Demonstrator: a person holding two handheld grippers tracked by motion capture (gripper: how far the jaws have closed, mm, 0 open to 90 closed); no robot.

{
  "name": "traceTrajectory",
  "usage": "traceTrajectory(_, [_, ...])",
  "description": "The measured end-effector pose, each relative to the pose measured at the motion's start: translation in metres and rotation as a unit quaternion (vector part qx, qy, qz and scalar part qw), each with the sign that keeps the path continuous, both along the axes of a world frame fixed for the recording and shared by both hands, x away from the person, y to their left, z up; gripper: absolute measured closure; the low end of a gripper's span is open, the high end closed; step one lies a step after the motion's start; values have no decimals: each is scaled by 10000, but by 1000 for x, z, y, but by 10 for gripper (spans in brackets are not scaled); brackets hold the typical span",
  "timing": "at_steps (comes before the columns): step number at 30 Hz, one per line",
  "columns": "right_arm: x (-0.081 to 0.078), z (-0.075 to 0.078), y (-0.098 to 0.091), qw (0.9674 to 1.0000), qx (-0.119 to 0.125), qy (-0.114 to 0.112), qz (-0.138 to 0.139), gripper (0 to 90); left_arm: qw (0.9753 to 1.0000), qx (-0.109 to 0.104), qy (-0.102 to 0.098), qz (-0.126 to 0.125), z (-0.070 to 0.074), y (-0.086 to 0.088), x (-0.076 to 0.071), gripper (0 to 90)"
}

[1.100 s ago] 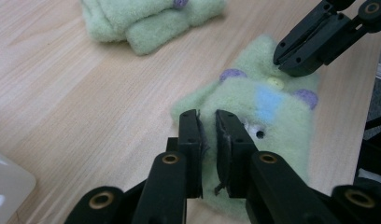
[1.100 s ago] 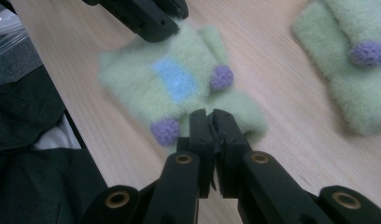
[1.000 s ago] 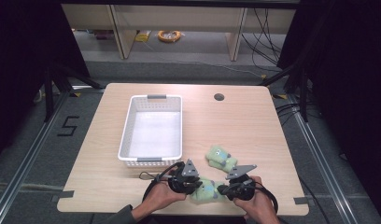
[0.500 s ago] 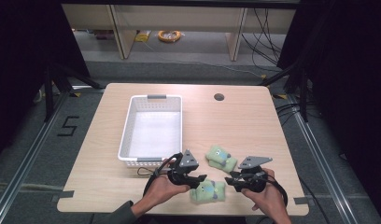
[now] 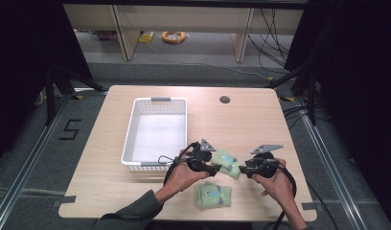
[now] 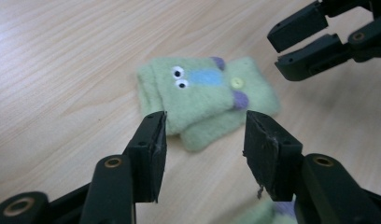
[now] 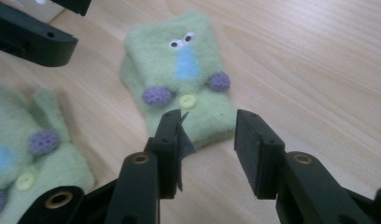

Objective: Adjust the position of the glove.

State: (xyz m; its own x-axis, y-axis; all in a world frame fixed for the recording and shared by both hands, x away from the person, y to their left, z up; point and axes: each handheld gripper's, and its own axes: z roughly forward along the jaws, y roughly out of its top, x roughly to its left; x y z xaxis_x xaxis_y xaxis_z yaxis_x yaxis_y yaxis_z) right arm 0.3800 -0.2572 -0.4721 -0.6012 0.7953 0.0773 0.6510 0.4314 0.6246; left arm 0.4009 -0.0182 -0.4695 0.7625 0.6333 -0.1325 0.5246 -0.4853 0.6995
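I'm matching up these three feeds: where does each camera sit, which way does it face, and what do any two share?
High view: above the person's side, looking forward and down on the table, white basket, both forearms, left gripper and right gripper.
Left gripper view: rides that gripper, facing the far mitten between open jaws.
Right gripper view: rides that gripper, facing the same mitten from the opposite side; near mitten beside it.
Shared: the far mitten.

Pale green mitten (image 6: 205,100), blue nose, purple knobs; white basket (image 5: 131,132); black tools.

wooden table (image 5: 260,120), white basket (image 5: 136,120), two green mittens (image 5: 228,162)
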Motion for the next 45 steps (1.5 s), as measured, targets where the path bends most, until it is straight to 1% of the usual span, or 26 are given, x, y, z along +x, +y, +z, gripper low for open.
traceTrajectory(1, [2,0,2,9998,-18,180,-69,626,10000,-1,43,48,-2,-1,4,491])
traceTrajectory(4, [9,-5,4,9998,1,158,-89,622,9999,74,94,94,-4,-4,11,489])
traceTrajectory(6, [12,-6,4,9998,-91,184,-68,616,9997,159,122,111,-5,-6,16,488])
traceTrajectory(7, [13,-5,5,9995,-57,285,-110,614,9996,133,124,215,-6,-7,18,488])
traceTrajectory(9, [16,-7,5,9997,-52,237,-71,613,9994,85,231,241,-9,-9,23,489])
traceTrajectory(12, [18,-8,7,9996,-66,277,-91,609,9991,133,267,291,-11,-13,27,486])
traceTrajectory(15, [21,-12,6,9992,-135,350,-123,601,9988,264,249,336,-14,-17,31,483])
traceTrajectory(16, [23,-13,5,9994,-156,311,-86,601,9985,346,290,311,-15,-17,33,481])
traceTrajectory(17, [23,-13,5,9991,-131,370,-129,600,9982,292,361,376,-18,-18,34,477])
traceTrajectory(20, [24,-16,7,9994,-149,293,-103,601,9981,301,392,373,-21,-20,36,476])
traceTrajectory(22, [25,-15,7,9991,-198,377,-67,601,9980,379,407,310,-24,-21,36,481])
traceTrajectory(23, [26,-16,7,9992,-124,357,-87,602,9980,377,395,312,-25,-22,36,480])
traceTrajectory(24, [27,-16,6,9990,-175,413,-46,602,9979,366,407,347,-26,-22,36,482])
traceTrajectory(25, [26,-15,6,9984,-163,519,-116,602,9979,373,416,320,-26,-23,36,484])
traceTrajectory(26, [28,-16,5,9987,-128,493,-68,602,9980,449,386,231,-25,-23,37,493])
traceTrajectory(27, [29,-17,4,9989,-87,462,-71,602,9981,397,368,307,-26,-25,36,503])
traceTrajectory(28, [28,-17,5,9983,-37,569,-150,604,9981,431,372,224,-26,-25,35,516])
traceTrajectory(29, [30,-18,3,9985,-56,530,-86,609,9982,431,344,235,-26,-27,34,534])
traceTrajectory(32, [29,-18,4,9974,57,700,-134,642,9984,476,265,156,-27,-27,33,578])
traceTrajectory(34, [32,-20,2,9979,119,630,-22,673,9982,478,353,80,-26,-27,31,637])
traceTrajectory(35, [33,-21,2,9977,208,645,-37,701,9985,475,263,110,-26,-28,29,666])
traceTrajectory(37, [34,-21,1,9970,288,712,94,773,9985,539,84,-26,-26,-30,26,708])
traceTrajectory(38, [34,-21,1,9969,301,720,120,787,9982,570,92,-156,-25,-29,26,724])
traceTrajectory(39, [35,-21,1,9970,292,706,154,798,9983,537,100,-202,-24,-28,25,738])
traceTrajectory(41, [32,-20,3,9971,305,680,120,810,9988,450,-17,-182,-25,-26,21,753])
traceTrajectory(45, [28,-14,6,9978,113,608,245,818,9992,269,-21,-297,-18,-17,11,761])
